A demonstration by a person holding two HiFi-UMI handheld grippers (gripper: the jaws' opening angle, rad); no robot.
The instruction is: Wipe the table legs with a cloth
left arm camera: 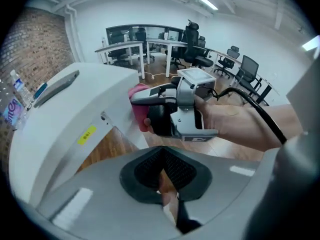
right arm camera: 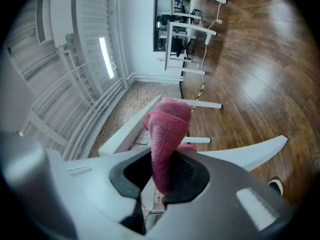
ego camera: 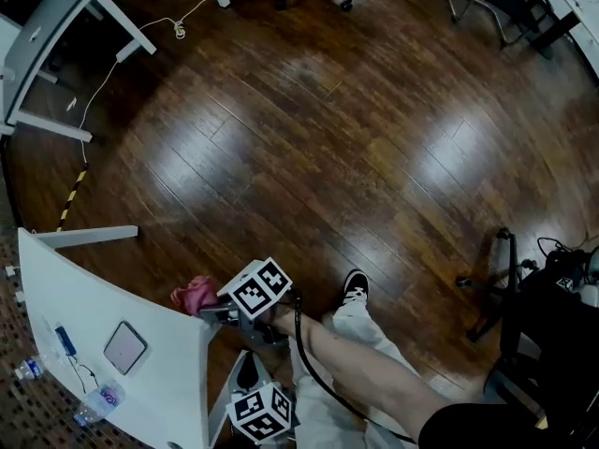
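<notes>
Head view: the cloth is being held at lower left, just beside the table edge. Left gripper view — the left gripper is being held with jaws together, empty. Right gripper view — the cloth is being clamped by the right gripper.

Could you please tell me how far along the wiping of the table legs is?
Done: the cloth is clamped in the right gripper's jaws. In hand: it is held up by the table's corner, not on a leg; the left gripper is shut and empty. Left: the frames do not show whether any leg has been wiped, so treat the legs as still to do.
</notes>
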